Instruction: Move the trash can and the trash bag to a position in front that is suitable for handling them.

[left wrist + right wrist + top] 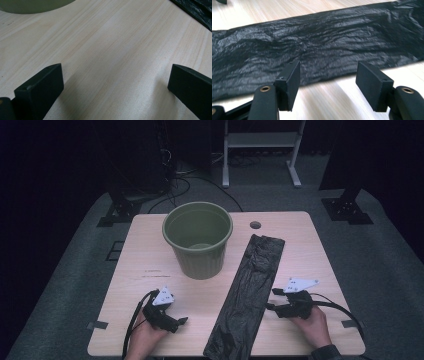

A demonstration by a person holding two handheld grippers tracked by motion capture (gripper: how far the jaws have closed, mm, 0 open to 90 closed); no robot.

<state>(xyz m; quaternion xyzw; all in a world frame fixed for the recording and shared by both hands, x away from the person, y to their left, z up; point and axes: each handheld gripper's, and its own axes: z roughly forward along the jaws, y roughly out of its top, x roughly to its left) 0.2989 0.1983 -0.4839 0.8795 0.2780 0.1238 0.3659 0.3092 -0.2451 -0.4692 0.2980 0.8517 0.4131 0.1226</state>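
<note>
Fig. – Approach to a folded bin liner. R gripper (271, 299): fingers (374, 85) parted, nothing between them but bare wood; they point at the near long edge of the black plastic bag (317, 52), just short of it, not touching. In the high view the R gripper sits just beside the bag's right edge, toward its near half. L gripper (181, 321): fingers (40, 90) wide apart, empty, over bare surface (112, 50), well apart from the bag.

Bag (250, 290): flat, folded into a long strip, lying diagonally on the surface from near the front edge up toward the cable hole (255, 225); right of the green bin (198, 239), near but apart from it. Bin upright; nothing visible inside.

Handling (judged): thin glossy film, v. light, limp, no stiffness; creased skin suggests several layers that may slide over each other, so a pinch could lift the top layer only. Slippery on smooth wood; likely to skid ahead of a pushing finger rather than ride up into the grip. Tears or stretches if snagged, otherwise not fragile.

Where to hold (judged): the long edge facing the R gripper, one finger slipped under, one over, catching all layers; or a strip end, where the folds are easiest to take hold of. Second hold w/ L gripper probably needed to spread it.
</note>
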